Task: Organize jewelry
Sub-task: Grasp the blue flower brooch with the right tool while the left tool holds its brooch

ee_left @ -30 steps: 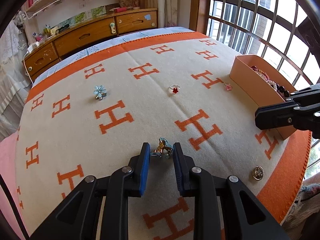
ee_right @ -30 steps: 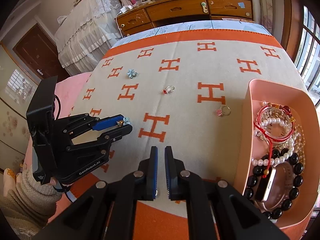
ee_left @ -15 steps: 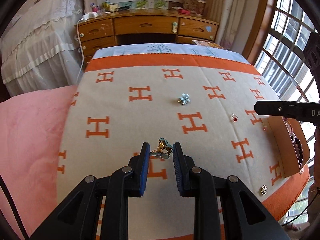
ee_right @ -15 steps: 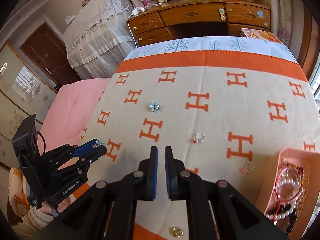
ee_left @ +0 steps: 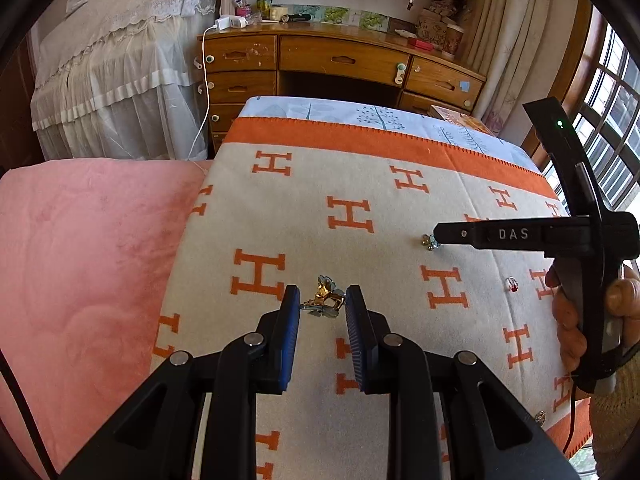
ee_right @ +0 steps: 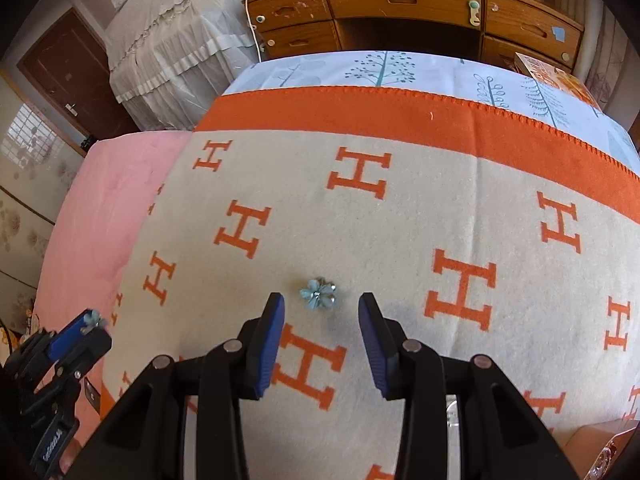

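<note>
A small blue flower-shaped brooch (ee_right: 318, 294) lies on the cream wool blanket patterned with orange H letters (ee_right: 400, 240). At twelve o'clock beyond the blanket stands a brown wooden desk with drawers (ee_right: 400, 4); at nine o'clock lies a pink plush quilt (ee_right: 104, 200).

Orange-H cream blanket (ee_right: 400, 240); pale-blue flower brooch (ee_right: 318, 293).

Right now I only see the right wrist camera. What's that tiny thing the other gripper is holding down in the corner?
Observer: The left gripper is shut on a gold and blue flower clip; its gold metal part faces the left wrist camera.
Operator: Is anything left to pick up besides the blue flower in front of me?
Observer: Yes. A ring with a red stone lies on the blanket, to the right of that flower in the left wrist view.
</note>
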`<state>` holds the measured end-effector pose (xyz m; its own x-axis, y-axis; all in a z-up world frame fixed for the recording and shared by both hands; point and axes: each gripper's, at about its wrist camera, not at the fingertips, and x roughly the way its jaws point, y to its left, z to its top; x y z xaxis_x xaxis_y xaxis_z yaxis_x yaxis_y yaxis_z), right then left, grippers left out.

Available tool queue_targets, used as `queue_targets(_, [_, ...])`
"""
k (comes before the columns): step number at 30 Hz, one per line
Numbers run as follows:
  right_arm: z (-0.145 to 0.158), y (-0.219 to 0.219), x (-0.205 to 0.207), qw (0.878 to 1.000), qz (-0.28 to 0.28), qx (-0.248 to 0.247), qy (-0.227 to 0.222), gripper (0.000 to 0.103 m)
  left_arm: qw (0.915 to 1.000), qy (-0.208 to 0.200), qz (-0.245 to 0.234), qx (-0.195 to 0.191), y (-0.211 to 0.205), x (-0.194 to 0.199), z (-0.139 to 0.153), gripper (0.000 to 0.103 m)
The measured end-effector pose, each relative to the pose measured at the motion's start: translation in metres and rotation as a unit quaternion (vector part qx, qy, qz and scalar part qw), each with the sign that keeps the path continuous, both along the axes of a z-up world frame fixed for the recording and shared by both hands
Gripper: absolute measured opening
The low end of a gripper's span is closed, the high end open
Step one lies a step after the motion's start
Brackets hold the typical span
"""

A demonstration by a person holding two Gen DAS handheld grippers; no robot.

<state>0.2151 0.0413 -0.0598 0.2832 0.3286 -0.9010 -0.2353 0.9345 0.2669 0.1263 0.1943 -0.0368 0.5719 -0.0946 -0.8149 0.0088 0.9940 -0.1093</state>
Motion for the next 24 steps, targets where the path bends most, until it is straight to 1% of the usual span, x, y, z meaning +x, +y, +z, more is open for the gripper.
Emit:
queue_targets(3, [-0.004, 0.005, 0.005, 1.0, 0.003, 0.004, 0.008, 0.039, 0.9999, 0.009, -0.001, -0.004, 0.002, 0.002, -0.008, 0.021])
queue_targets(6, [-0.006, 0.014, 0.006, 1.0, 0.014, -0.016, 0.002, 0.039, 0.9999, 0.011, -0.004, -0.006, 0.002, 0.003, -0.011, 0.021])
queue_targets(9, [-0.013, 0.021, 0.006, 0.999, 0.019, -0.043, 0.009, 0.039, 0.9999, 0.012, -0.006, -0.01, 0.001, 0.003, -0.012, 0.021])
queue_targets(10, [-0.012, 0.023, 0.005, 0.999, 0.02, -0.049, -0.002, 0.039, 0.9998, 0.012, -0.006, -0.011, 0.0, 0.003, -0.013, 0.021])
queue_targets(11, [-0.013, 0.024, 0.004, 0.998, 0.021, -0.054, -0.003, 0.037, 0.9998, 0.013, -0.006, -0.012, 0.001, 0.005, -0.015, 0.021])
queue_targets(12, [-0.013, 0.024, 0.003, 0.998, 0.021, -0.059, -0.006, 0.025, 0.9998, 0.014, -0.007, -0.012, 0.001, 0.005, -0.015, 0.021])
queue_targets(13, [-0.014, 0.025, 0.003, 0.998, 0.022, -0.061, -0.006, 0.02, 0.9998, 0.016, -0.008, -0.013, 0.0, 0.005, -0.016, 0.021])
queue_targets(16, [-0.011, 0.02, 0.0, 0.998, 0.016, -0.054, -0.003, 0.02, 0.9997, 0.018, -0.011, -0.013, -0.004, 0.004, -0.016, 0.021])
queue_targets(18, [-0.004, 0.013, -0.004, 0.999, 0.013, -0.034, -0.001, 0.02, 0.9997, 0.016, -0.015, -0.011, -0.007, 0.001, -0.012, 0.021])
queue_targets(21, [0.013, -0.001, -0.018, 1.0, 0.011, 0.005, -0.003, 0.02, 0.9997, 0.008, -0.022, -0.01, -0.013, -0.006, -0.003, 0.021])
queue_targets(24, [0.035, -0.019, -0.041, 0.999, 0.011, 0.024, -0.023, 0.02, 0.9995, -0.001, -0.031, -0.01, -0.022, -0.014, 0.007, 0.021])
